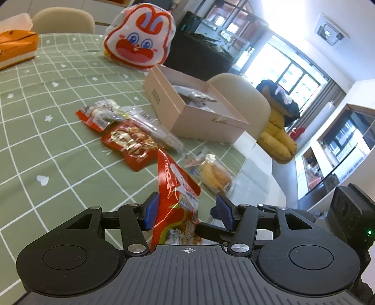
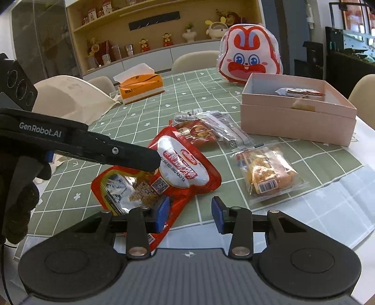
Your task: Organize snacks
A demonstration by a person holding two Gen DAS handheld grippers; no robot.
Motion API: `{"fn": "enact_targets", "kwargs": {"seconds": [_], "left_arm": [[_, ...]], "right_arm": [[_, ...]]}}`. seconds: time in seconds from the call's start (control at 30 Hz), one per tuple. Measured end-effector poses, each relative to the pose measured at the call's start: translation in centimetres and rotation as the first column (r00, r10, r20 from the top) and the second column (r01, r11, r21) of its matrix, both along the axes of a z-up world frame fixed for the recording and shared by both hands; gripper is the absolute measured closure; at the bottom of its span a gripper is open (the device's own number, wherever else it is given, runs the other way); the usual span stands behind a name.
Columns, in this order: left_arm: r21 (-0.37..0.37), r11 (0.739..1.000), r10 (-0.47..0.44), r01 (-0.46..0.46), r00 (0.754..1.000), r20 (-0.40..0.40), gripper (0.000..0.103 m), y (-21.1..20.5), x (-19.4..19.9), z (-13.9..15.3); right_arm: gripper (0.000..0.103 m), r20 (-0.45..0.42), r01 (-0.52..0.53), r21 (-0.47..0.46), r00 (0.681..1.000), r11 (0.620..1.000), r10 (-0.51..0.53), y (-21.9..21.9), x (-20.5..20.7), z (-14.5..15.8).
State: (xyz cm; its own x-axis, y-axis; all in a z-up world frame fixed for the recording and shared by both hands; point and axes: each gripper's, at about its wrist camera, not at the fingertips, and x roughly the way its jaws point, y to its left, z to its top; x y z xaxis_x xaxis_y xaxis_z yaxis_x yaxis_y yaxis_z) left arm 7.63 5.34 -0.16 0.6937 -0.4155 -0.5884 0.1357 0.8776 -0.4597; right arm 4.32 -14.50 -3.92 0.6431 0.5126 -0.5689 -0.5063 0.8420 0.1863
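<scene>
left wrist view shows the left gripper [image 1: 185, 212] open around the red packet [image 1: 178, 201]; it should close near the packet's middle before lifting it to the pink box [image 1: 187, 112], while the right gripper [image 2: 190, 214] waits open and empty.

Bench under green checked cloth [image 2: 187, 93], orange tissue box [image 2: 140, 88] toward its far side with a cream chair [image 2: 194, 59] behind, wall shelves [image 2: 140, 21] holding figurines beyond, a yellow padded coat [image 1: 279, 138] heaped near the bright window [image 1: 288, 72].
</scene>
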Motion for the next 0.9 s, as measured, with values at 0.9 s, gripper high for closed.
{"fn": "enact_targets", "kwargs": {"seconds": [0.9], "left_arm": [[0.205, 0.979, 0.000, -0.009, 0.999, 0.044, 0.073, -5.1, 1.5, -0.5]], "right_arm": [[0.063, 0.108, 0.055, -0.018, 0.993, 0.998, -0.053, -3.8, -1.0, -0.7]]}}
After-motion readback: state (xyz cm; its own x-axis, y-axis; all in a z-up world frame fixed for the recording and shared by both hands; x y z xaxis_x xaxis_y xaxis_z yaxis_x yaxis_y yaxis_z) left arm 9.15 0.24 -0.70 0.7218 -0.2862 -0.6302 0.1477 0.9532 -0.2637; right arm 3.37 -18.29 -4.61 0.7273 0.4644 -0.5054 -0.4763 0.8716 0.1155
